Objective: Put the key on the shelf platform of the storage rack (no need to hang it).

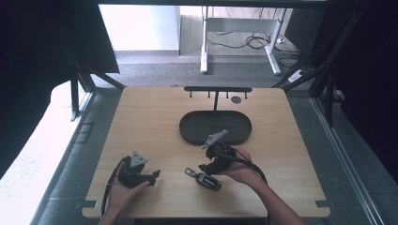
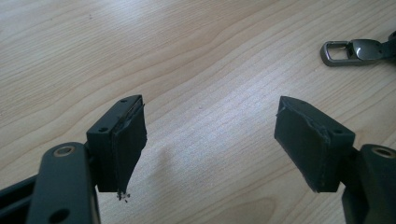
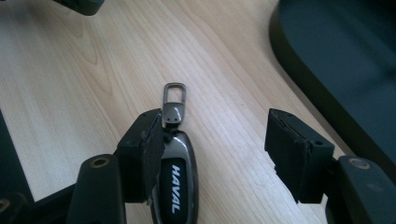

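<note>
**Two hand-held grippers over a car key on a wooden table**

In the lower centre of the high view, a car key point(image 1: 205, 179) with a metal clip lies flat on the wooden table point(image 1: 150, 117). The right gripper point(image 3: 215, 154) hovers over it with jaws spread wide and holding nothing; in the right gripper view the key body sits beside one jaw, off-centre in the gap, its clip pointing toward the top of the frame. The left gripper point(image 2: 210, 149), lower left in the high view, is likewise spread and empty above bare wood. A dark oval tray point(image 1: 187, 131) sits at centre, a rack with pegs point(image 1: 217, 89) behind it. Judged risk: closing now could push the off-centre key sideways or pinch only its edge, letting the smooth, low body slip free.
</note>
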